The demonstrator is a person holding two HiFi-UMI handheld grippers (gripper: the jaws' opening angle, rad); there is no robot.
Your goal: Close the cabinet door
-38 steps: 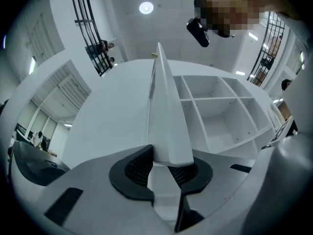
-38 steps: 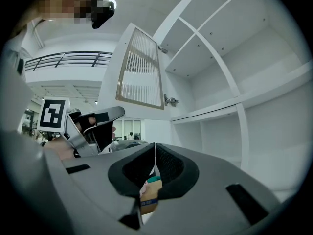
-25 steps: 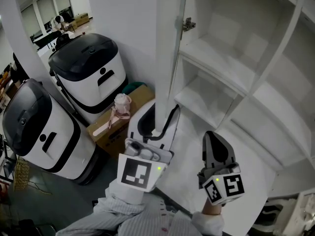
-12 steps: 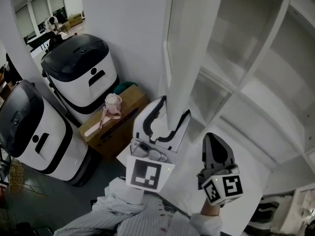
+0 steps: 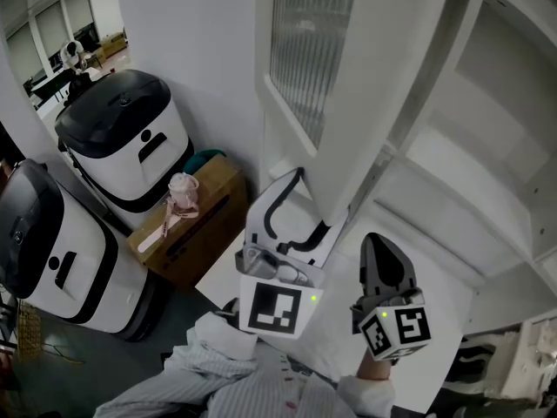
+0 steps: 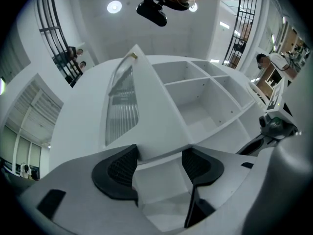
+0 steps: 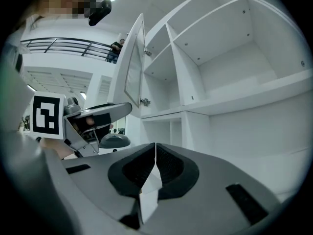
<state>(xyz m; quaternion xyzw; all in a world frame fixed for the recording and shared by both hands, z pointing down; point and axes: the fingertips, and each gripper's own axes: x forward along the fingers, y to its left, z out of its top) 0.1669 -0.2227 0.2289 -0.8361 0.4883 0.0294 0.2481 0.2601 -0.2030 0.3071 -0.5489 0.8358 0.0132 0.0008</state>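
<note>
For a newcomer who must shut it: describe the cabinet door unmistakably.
Find the white cabinet of open shelves. On its left side hangs the cabinet door, swung outward. Alone among the plain white boards, it has a ribbed glass pane.

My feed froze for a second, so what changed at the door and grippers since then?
The door swung toward the shelves: edge-on before, it now shows its ribbed pane. The left gripper went with it, and its jaws have just been opening, letting go; the door's lower edge is between them, unpinched. Unchanged: right gripper shut and empty, box beside the cabinet.
</note>
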